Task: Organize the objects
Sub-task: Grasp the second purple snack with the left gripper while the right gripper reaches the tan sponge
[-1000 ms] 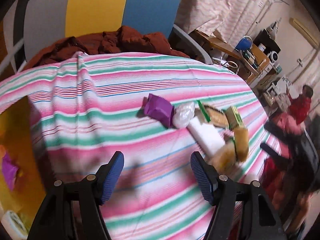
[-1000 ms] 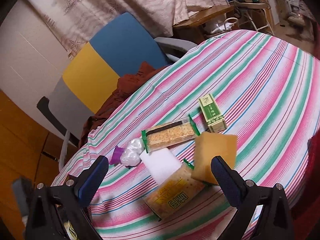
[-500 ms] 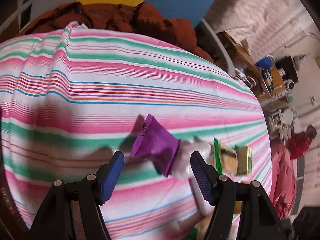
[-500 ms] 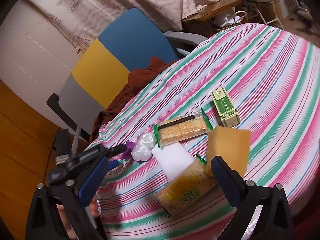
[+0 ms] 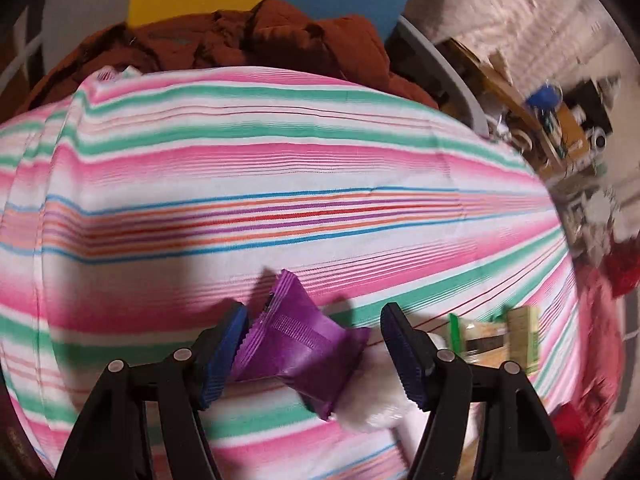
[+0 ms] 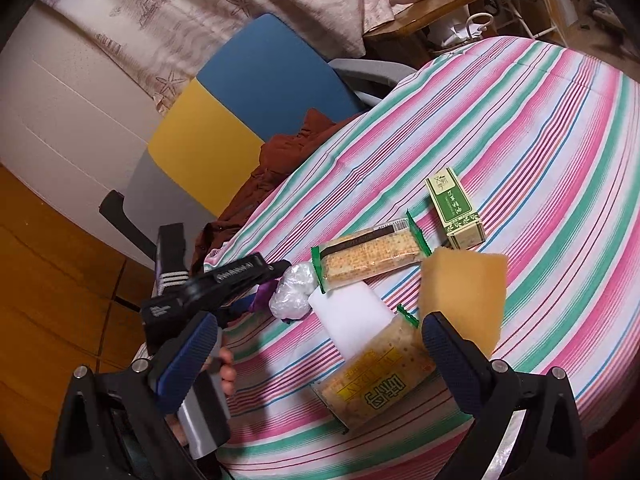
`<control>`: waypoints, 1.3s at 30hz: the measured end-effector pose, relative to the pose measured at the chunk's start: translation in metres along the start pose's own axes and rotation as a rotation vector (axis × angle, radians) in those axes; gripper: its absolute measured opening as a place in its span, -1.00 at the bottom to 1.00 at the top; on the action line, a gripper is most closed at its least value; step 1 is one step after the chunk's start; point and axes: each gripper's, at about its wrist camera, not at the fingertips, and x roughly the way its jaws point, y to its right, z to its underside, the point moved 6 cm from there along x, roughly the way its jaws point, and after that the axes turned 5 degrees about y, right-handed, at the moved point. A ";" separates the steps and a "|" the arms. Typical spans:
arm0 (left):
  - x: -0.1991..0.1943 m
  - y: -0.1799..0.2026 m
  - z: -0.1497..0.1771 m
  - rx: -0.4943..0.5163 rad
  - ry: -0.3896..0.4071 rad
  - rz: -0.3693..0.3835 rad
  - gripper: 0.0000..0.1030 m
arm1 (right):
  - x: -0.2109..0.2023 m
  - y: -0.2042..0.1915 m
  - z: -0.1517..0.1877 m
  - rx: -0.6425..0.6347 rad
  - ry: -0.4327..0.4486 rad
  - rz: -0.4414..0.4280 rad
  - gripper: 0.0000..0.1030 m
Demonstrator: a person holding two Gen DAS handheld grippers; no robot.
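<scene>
A purple snack packet (image 5: 296, 344) lies on the striped tablecloth (image 5: 280, 184). My left gripper (image 5: 313, 314) is open and straddles it, the left pad (image 5: 224, 344) against the packet's edge and the right pad a gap away. A white crinkled bag (image 5: 372, 400) touches the packet's right end. In the right wrist view the left gripper (image 6: 276, 276) reaches in from the left over the purple packet (image 6: 264, 292). My right gripper (image 6: 320, 320) hangs open above a white block (image 6: 352, 316), holding nothing.
Clustered on the cloth are a green-ended cracker pack (image 6: 372, 256), a green box (image 6: 454, 208), a yellow sponge (image 6: 464, 292) and a yellow cracker pack (image 6: 376, 380). A blue and yellow chair (image 6: 248, 92) with brown cloth (image 5: 248, 44) stands behind the table. A hand (image 6: 226, 372) holds the left gripper.
My left gripper has come forward and down across the table, so the purple packet now sits between its open fingers. The right gripper has pulled back slightly and stayed open.
</scene>
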 end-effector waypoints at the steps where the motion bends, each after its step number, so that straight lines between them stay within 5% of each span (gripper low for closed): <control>1: -0.001 0.000 0.001 0.035 0.011 -0.015 0.16 | 0.000 0.000 0.000 0.002 -0.001 0.001 1.00; 6: -0.010 -0.010 0.010 0.126 0.042 -0.029 0.11 | 0.001 0.002 0.000 0.006 -0.001 0.008 1.00; 8: -0.012 -0.018 0.014 0.160 0.043 -0.085 -0.30 | 0.001 0.003 0.000 0.004 -0.001 0.012 1.00; 26: -0.070 -0.027 0.118 0.336 0.028 -0.044 -0.31 | -0.005 0.019 -0.006 0.096 0.031 0.018 0.99; 31: -0.080 -0.021 0.147 0.375 0.067 -0.034 -0.30 | -0.021 0.046 -0.014 0.254 0.116 0.013 1.00; 39: -0.090 -0.026 0.164 0.390 0.149 0.009 -0.30 | -0.017 0.058 -0.014 0.297 0.104 0.104 1.00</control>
